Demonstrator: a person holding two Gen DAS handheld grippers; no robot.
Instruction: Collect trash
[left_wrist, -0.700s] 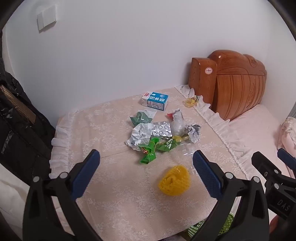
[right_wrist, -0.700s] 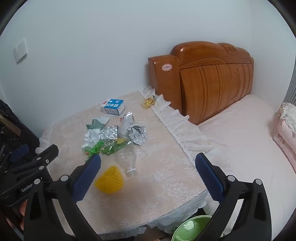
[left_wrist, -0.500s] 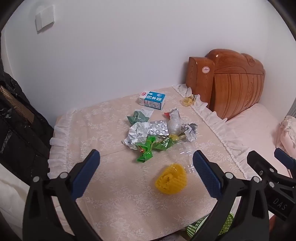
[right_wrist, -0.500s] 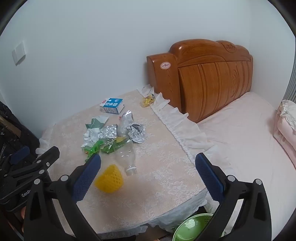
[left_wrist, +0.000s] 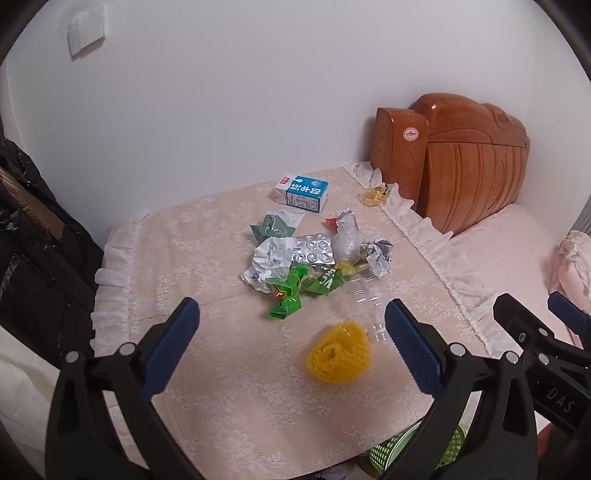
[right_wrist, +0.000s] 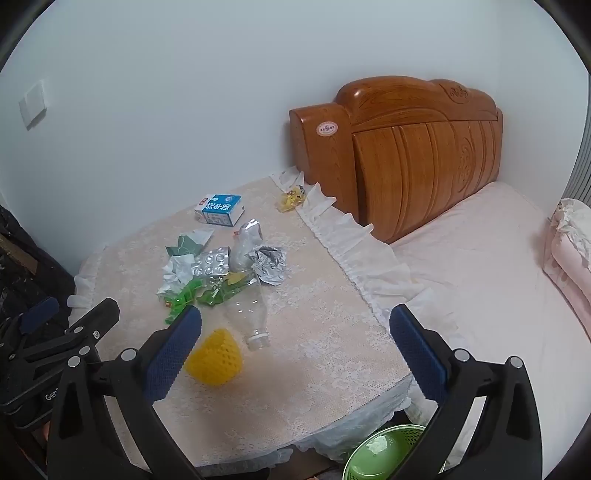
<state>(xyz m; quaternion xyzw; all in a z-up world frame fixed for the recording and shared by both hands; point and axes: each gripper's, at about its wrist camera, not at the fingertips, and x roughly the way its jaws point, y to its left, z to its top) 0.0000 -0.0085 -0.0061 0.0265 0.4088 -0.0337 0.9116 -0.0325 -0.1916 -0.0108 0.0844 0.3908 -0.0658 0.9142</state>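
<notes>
Trash lies on a lace-covered table (left_wrist: 207, 258): a yellow foam net (left_wrist: 338, 352) (right_wrist: 214, 358) nearest me, a clear plastic bottle (right_wrist: 249, 317), green wrappers (left_wrist: 295, 286), a foil blister pack (left_wrist: 314, 251), crumpled paper (left_wrist: 378, 253) and a blue-and-white milk carton (left_wrist: 302, 192) (right_wrist: 218, 209) at the back. A small yellow scrap (left_wrist: 375, 194) lies at the far right corner. My left gripper (left_wrist: 291, 338) is open and empty above the table's near edge. My right gripper (right_wrist: 295, 345) is open and empty to its right. A green basket (right_wrist: 384, 452) (left_wrist: 413, 448) stands on the floor below the table's front.
A wooden headboard (right_wrist: 406, 147) and a bed with a pink sheet (right_wrist: 480, 277) stand to the right of the table. A dark jacket (left_wrist: 29, 240) hangs at the left. A white wall (left_wrist: 258, 92) runs behind.
Both grippers have drawn back and risen slightly, so the table and trash look a little farther off. Nothing on the table has moved.
</notes>
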